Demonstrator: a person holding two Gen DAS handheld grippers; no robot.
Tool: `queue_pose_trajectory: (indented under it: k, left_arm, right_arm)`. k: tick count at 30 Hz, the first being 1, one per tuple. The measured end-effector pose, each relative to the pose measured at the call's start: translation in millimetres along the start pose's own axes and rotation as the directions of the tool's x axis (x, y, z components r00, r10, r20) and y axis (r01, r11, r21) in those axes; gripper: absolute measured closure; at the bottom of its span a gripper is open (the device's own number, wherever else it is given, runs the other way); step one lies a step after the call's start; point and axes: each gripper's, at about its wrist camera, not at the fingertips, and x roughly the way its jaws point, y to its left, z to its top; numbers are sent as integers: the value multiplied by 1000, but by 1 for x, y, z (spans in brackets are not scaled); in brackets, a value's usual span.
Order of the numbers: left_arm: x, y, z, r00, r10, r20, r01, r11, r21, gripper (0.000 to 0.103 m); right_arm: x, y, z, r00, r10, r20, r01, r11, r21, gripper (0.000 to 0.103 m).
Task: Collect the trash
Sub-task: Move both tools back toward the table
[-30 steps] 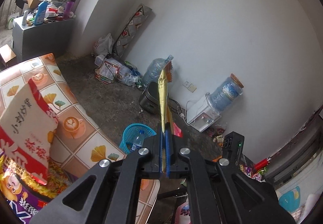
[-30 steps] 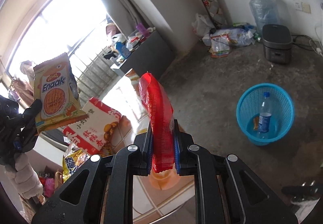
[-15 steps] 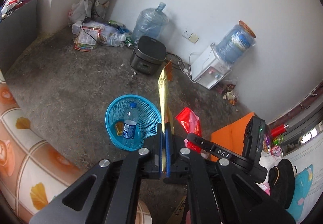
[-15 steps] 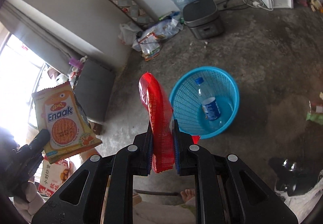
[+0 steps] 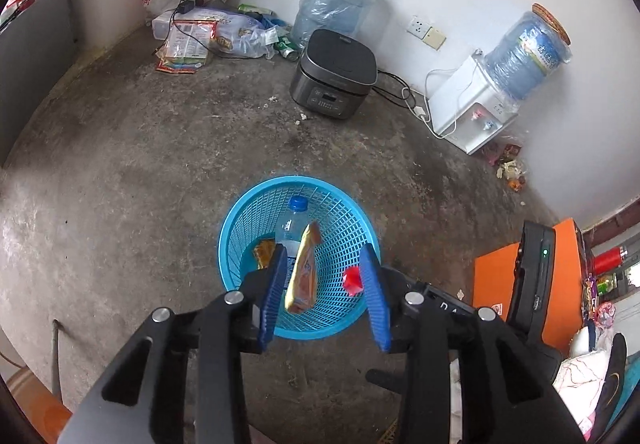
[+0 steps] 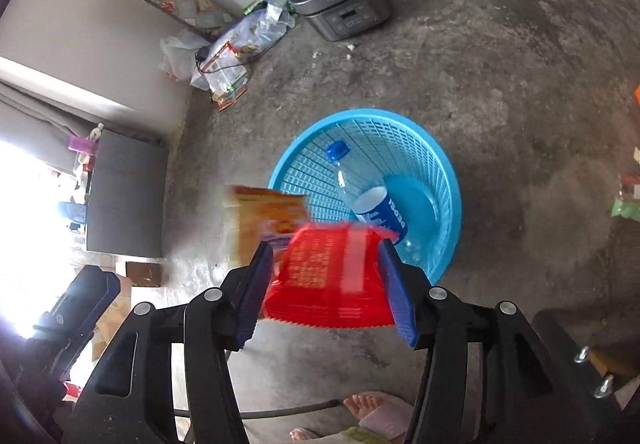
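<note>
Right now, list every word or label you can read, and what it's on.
"D A": casing of the right gripper, seen from the left wrist; the rest is hidden.
Bottle label: white letters, unreadable.
Yellow wrapper, red wrapper: blurred.
Water jug label, rice cooker: too small.

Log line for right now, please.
phase: release over blue basket | left hand-held gripper: opening, yellow wrapper dropping | right hand-held gripper: opening, red wrapper between jaws

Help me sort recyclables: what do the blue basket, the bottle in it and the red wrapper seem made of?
Blue basket: moulded plastic, lattice walls, slight sheen. Bottle: clear plastic, see-through body, blue cap and label. Red wrapper: likely thin glossy plastic film, zigzag-cut edge.
</note>
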Motion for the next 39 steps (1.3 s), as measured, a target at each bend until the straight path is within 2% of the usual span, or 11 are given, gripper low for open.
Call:
queue_pose_trajectory:
  k: [8,13,15,17,19,22,28,31,39]
  left_arm:
    - [-34,7,1,997,1,76,0,1000,-10,64]
    - [-82,2,-2,985,-5,172,3,1000,13,51]
    - [-107,-2,-6,976,-3,219,-3,1000,27,45]
    - [-134,-3,-9,963,0,268,-10,999,37,41]
    - [-162,-6,-13,949,8,315,-24,999,47,32]
    - [-203,-7,-22,916,30,400,-60,996,62,21]
    - [-276,-2,-49,861,53,505,-91,995,50,8]
    - [-306,5,-64,839,62,540,-94,995,32,6]
    - [-381,36,-112,785,116,609,-108,993,-50,6]
  right_arm:
    - [-18,2,-10,998,26,60,-25,999,-27,47]
    - [-55,33,-23,984,45,172,-18,988,-152,46]
    - [-73,47,-31,972,55,227,-6,977,-214,41]
    - [-92,63,-40,957,68,282,12,962,-273,36]
    - [-110,78,-49,939,84,334,33,944,-328,30]
    - [-137,101,-63,907,118,404,62,912,-404,21]
    - [-178,133,-90,848,202,490,89,858,-506,8]
    - [-191,145,-102,827,236,510,97,834,-543,8]
    - [-214,172,-131,799,325,507,79,778,-624,8]
